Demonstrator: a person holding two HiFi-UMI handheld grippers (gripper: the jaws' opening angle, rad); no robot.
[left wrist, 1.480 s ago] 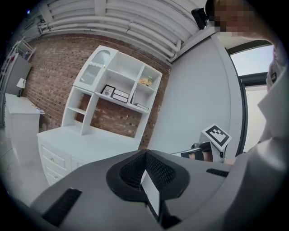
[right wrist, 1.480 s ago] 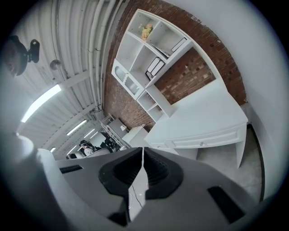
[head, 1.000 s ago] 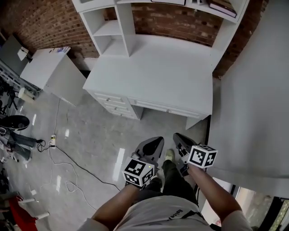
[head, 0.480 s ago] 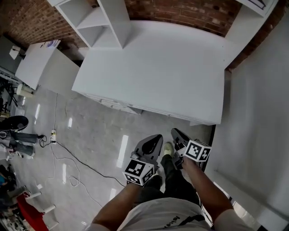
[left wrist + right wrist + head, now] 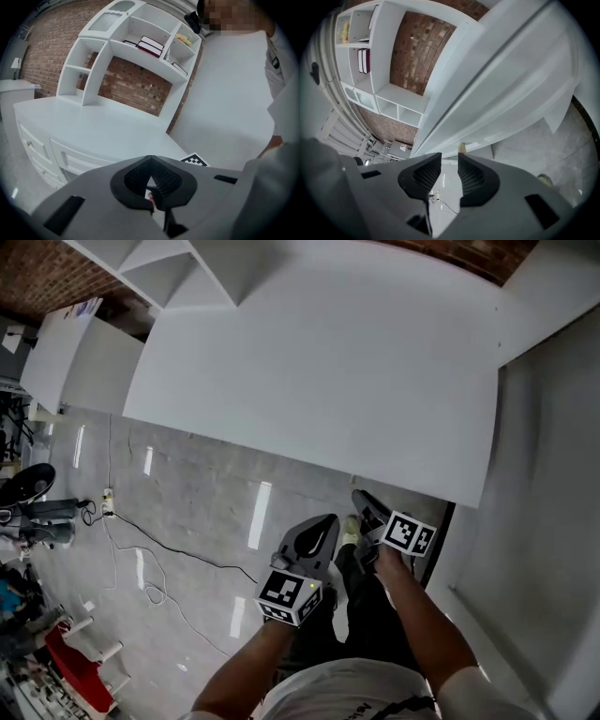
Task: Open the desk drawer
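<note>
The white desk (image 5: 319, 362) fills the upper head view, and its top hides the drawer fronts there. In the left gripper view the wide drawer front (image 5: 89, 163) with a small handle (image 5: 64, 159) sits just under the desktop, left of the jaws. My left gripper (image 5: 322, 532) hangs over the floor short of the desk's front edge, its fingertips together with nothing between them (image 5: 150, 162). My right gripper (image 5: 362, 502) is closer to the desk edge, near its right end. Its jaws stand a narrow gap apart, empty (image 5: 449, 165), facing the desk's white underside (image 5: 487, 93).
A hutch with books (image 5: 150, 45) rises at the back of the desk. A stack of small drawers (image 5: 29, 143) is at the desk's left. A white panel (image 5: 553, 474) stands close on the right. A cable (image 5: 169, 554) trails across the grey floor at left.
The view has closed in on the desk, so the drawer fronts slipped out of sight under the desktop. Both grippers came nearer the front edge, the right one leading.
</note>
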